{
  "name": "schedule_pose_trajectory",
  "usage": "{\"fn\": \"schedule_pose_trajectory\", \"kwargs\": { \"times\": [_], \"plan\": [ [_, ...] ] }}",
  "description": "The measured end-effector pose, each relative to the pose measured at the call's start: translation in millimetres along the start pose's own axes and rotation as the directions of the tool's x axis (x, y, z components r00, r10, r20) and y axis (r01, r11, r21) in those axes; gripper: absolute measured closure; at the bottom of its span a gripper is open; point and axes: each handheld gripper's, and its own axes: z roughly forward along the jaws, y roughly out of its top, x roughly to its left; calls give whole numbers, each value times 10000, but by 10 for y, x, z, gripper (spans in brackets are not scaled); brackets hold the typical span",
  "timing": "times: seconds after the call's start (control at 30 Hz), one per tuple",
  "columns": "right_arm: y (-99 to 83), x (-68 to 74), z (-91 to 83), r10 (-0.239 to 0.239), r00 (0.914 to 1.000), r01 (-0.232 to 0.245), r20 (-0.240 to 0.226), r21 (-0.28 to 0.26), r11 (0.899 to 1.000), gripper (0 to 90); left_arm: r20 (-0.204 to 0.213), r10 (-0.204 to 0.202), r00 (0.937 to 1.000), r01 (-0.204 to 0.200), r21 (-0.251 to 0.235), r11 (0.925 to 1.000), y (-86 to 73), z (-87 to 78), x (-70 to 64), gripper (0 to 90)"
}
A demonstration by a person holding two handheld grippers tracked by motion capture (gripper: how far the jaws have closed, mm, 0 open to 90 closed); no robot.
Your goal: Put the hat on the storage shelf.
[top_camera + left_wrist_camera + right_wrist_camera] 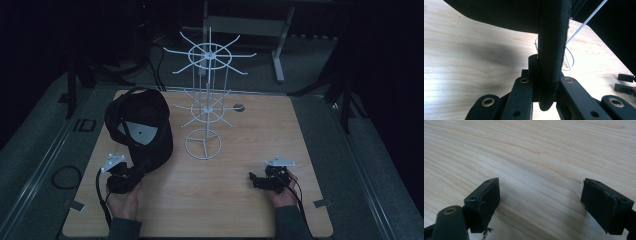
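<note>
The left gripper (pixel 131 175) has its fingers (pixel 524 92) clamped on the brim of a black cap (pixel 142 125), which sits at the left of the wooden worktop (pixel 240 210) — just beside the white wire rack (pixel 205 100). The cap's hollow faces up, a pale label inside it. The right gripper (pixel 255 179) rests low over bare worktop, fingers (pixel 485 202) spread wide, gripping nothing.

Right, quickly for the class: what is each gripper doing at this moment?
Left gripper: closed on the brim of the black cap.
Right gripper: open, holding nothing, just above the wooden table.
</note>
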Motion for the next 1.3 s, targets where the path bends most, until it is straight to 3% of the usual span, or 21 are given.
{"fn": "schedule_pose_trajectory", "kwargs": {
  "times": [1.3],
  "plan": [
    [4, -4, 5, -52, 10000, 52, -3, -18, 10000, 153, -111, 746, 9972, -752, -720, 9946, 259, -135, -133, 865]
  ]
}}
